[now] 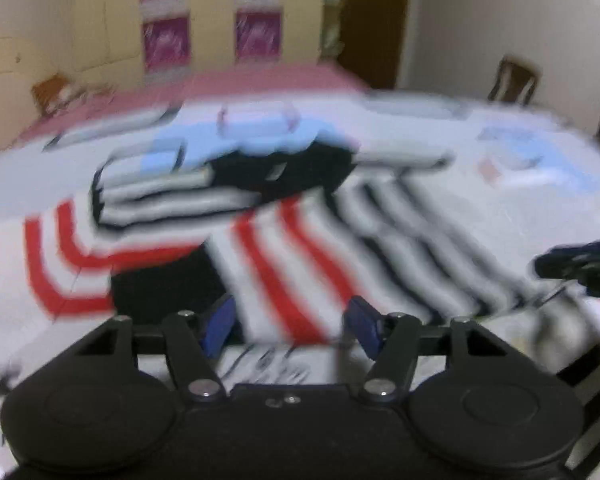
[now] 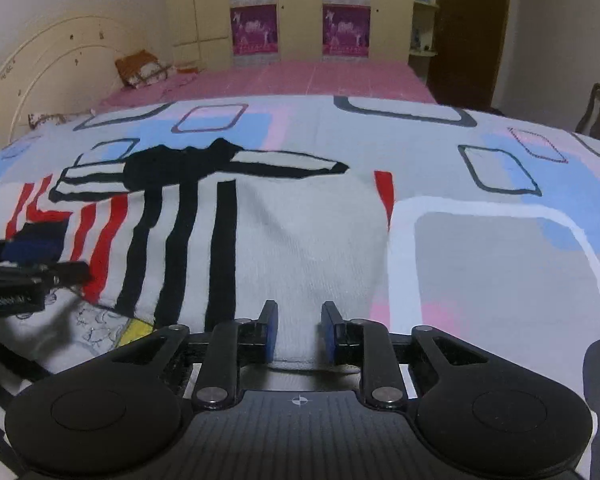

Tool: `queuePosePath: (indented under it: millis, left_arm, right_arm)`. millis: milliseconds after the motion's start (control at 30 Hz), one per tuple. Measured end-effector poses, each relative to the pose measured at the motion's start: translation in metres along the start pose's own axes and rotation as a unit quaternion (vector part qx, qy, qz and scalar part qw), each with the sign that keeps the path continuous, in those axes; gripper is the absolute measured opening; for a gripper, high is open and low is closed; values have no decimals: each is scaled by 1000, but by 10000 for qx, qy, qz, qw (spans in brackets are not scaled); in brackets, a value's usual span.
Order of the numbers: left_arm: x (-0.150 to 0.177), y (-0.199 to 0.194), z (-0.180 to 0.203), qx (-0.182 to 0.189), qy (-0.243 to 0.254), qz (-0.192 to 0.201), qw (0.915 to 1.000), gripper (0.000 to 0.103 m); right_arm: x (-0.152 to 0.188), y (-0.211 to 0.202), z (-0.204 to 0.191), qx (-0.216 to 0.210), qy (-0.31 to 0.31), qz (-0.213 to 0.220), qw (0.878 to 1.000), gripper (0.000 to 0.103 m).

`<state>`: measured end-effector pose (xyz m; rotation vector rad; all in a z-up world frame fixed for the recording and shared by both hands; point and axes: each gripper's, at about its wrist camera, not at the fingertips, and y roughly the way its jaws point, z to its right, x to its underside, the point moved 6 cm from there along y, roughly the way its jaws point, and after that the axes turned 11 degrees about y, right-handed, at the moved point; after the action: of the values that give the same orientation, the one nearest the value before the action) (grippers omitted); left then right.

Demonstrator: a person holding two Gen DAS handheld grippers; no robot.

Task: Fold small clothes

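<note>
Right wrist view: bedspread runs bare beside my right gripper, fingers spread, striped shirt hem between them. My left gripper gapes too, blurred red stripes just ahead.

Your left matte-black two-finger gripper carried blue pads on its fingertips, each finger hung on black link bars pinned with round silver screws. Two round black discs flanked its smooth body, with two small silver screws at the centre. Your right black gripper looked the same, blue pads included, but its body was ribbed and bore a small white crosshair mark.
</note>
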<state>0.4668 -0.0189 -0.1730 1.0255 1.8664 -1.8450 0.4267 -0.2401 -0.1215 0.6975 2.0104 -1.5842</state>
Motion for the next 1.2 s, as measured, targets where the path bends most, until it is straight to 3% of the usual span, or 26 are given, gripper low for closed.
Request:
queuePosePath:
  millis: [33,100,133,233,400,467,567,733,867,1000,1033,1067,1133,1200]
  left_arm:
    - [0,0,-3,60,-30,69,10000,65]
    - [-4,-5,-5,106,-28,15,9999,64]
    - [-5,-9,-8,110,-58,40,9999,69]
    - [2,-28,-29,-243,-308,237,9989,103]
    - [38,-72,-103,-579,-1294,437,9889,87]
    - [60,-92,-143,-831,-1806,510,9787,75]
    - [101,-121,-208,-1355,-2589,550,9548,62]
    - [165,-151,-309,-1987,-4002,562,8929,58]
    - [192,-154,-361,-1839,-4751,900,8558,52]
    - [197,-148,-389,-1713,-5125,1228,8324,47]
    - [197,-147,-397,-1718,-5177,1255,8287,37]
    - [196,-143,-401,-1723,-5193,1209,8282,5]
    - [190,-140,-405,-1617,-5230,1263,8273,5]
    - [175,-148,-396,-1562,-4996,1488,8390,5]
  right_arm:
    - [7,10,2,64,37,-258,9996,38]
    - [7,11,-2,145,-27,-259,9996,38]
    - [3,8,-4,181,15,-256,9995,39]
    - [-6,-6,-7,42,250,98,9996,72]
    - [-4,-12,-21,-167,400,195,9989,71]
    - [-4,-14,-31,-302,435,184,9984,56]
    - [2,-9,-50,-417,470,83,9980,54]
    - [5,1,-76,-497,517,-28,9974,54]
    - [0,5,-95,-487,398,-40,9980,54]
    - [-7,9,-103,-438,406,0,9982,54]
    - [-9,9,-103,-427,459,4,9980,54]
    - [-11,10,-101,-409,520,9,9978,55]
    - [-13,12,-98,-377,621,-1,9974,55]
    - [-15,12,-95,-320,687,1,9971,55]
